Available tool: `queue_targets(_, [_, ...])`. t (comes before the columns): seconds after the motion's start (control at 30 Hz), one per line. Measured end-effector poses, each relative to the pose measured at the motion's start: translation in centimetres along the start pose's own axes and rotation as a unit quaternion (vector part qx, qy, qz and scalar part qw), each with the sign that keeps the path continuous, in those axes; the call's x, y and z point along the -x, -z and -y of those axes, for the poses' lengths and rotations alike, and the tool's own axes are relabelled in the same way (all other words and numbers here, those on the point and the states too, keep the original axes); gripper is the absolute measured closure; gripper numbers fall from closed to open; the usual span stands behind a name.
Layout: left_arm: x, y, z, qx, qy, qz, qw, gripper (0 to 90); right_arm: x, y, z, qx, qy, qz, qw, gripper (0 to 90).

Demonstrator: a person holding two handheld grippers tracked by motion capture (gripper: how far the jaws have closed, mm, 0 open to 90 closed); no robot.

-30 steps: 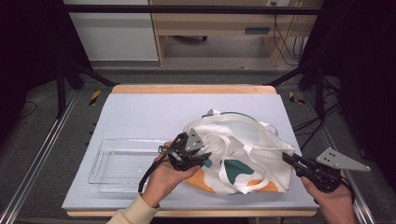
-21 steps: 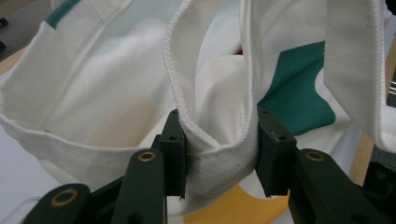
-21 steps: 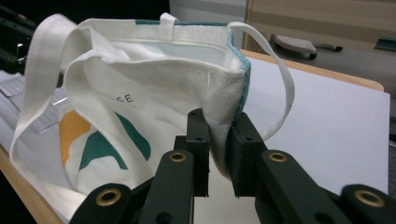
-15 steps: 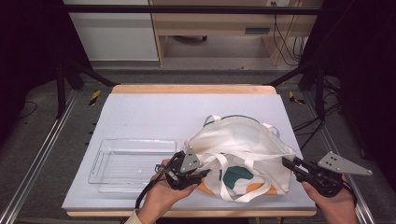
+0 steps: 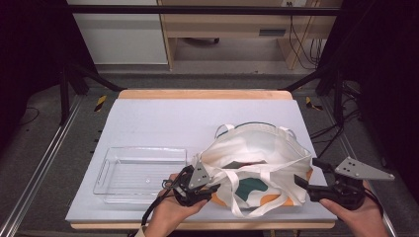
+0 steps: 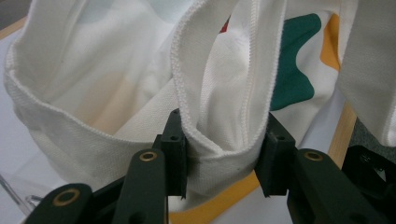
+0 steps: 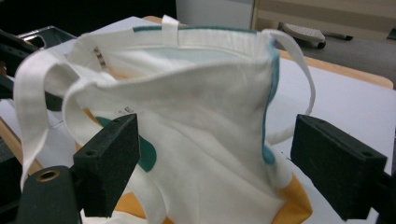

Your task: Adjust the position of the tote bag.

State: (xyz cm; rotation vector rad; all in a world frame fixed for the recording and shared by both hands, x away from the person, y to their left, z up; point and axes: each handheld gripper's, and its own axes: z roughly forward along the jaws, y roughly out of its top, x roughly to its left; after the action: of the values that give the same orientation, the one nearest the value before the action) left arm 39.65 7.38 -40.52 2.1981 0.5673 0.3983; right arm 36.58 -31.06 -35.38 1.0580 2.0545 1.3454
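Observation:
A white tote bag (image 5: 257, 163) with green and orange patches lies on the table's front right, mouth open and handles loose. My left gripper (image 5: 210, 185) is at its left rim. In the left gripper view the jaws (image 6: 224, 140) are shut on a folded piece of the bag's rim (image 6: 219, 98). My right gripper (image 5: 306, 171) is at the bag's right corner. Its jaws have just been opening and now stand wide (image 7: 229, 144), with the bag's side (image 7: 187, 107) between them and clear of the pads.
A clear plastic tray (image 5: 143, 149) sits just left of the bag, near my left hand. The grey table top (image 5: 197, 118) has a wooden edge at front and back. Metal frame rails run along both sides.
The bag has dropped from a bunched heap and spread flat on the table. My left gripper moved down and toward the front edge with the rim. The right jaws let go and opened.

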Motion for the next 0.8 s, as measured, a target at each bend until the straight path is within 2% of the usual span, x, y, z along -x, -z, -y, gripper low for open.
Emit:
queue_targets(0.03, [0.0,0.0,0.0,0.0,0.0,0.0,1.0,60.9,0.0,0.0,0.0,0.0,0.0,0.0,1.0,15.9])
queue_targets(0.07, [0.1,-0.1,0.2,-0.003,-0.001,0.001,1.0,60.9,-0.1,0.3,-0.9,0.003,0.006,0.003,1.0,15.3])
queue_targets(0.1, [0.1,-0.1,0.2,-0.003,-0.001,0.001,1.0,60.9,-0.1,0.3,-0.9,0.003,0.006,0.003,1.0,15.3])
queue_targets(0.2, [0.4,-0.1,0.5,-0.007,-0.001,0.003,1.0,61.0,-0.1,0.7,-2.5,0.005,0.014,0.003,0.9999,14.8])
queue_targets(0.3, [0.6,-0.2,0.7,-0.01,-0.006,0.003,0.9999,61.0,-0.3,0.8,-4.0,0.004,0.029,-0.002,0.9996,15.5])
queue_targets(0.33, [0.6,-0.2,0.8,-0.011,-0.007,0.004,0.9999,61.0,-0.2,0.4,-5.2,-0.005,0.04,-0.004,0.9992,17.4])
queue_targets(0.37, [0.6,-0.2,0.8,-0.011,-0.007,0.004,0.9999,61.0,-0.2,0.4,-5.2,-0.005,0.04,-0.004,0.9992,17.4])
queue_targets(0.43, [0.7,-0.2,1.0,-0.013,-0.008,0.003,0.9999,61.0,0.1,-0.9,-6.9,-0.026,0.056,-0.008,0.9981,21.1])
queue_targets(0.53, [0.9,-0.1,1.2,-0.014,-0.013,0.004,0.9998,61.0,0.4,-2.0,-7.8,-0.036,0.062,-0.008,0.9974,24.1])
queue_targets(0.63, [1.0,0.1,1.5,-0.016,-0.013,0.007,0.9998,61.0,1.0,-4.3,-9.3,-0.055,0.071,-0.01,0.9959,30.0])
queue_targets(0.67, [1.0,0.1,1.5,-0.016,-0.013,0.007,0.9998,60.9,1.3,-5.6,-9.8,-0.068,0.076,-0.016,0.9946,33.1])
queue_targets(0.7, [1.1,0.1,1.6,-0.017,-0.015,0.006,0.9997,60.9,1.3,-5.6,-9.8,-0.068,0.076,-0.016,0.9946,33.1])
queue_targets(0.8, [1.2,0.2,1.6,-0.017,-0.016,0.008,0.9997,60.9,1.8,-8.2,-10.6,-0.097,0.089,-0.018,0.9911,36.1])
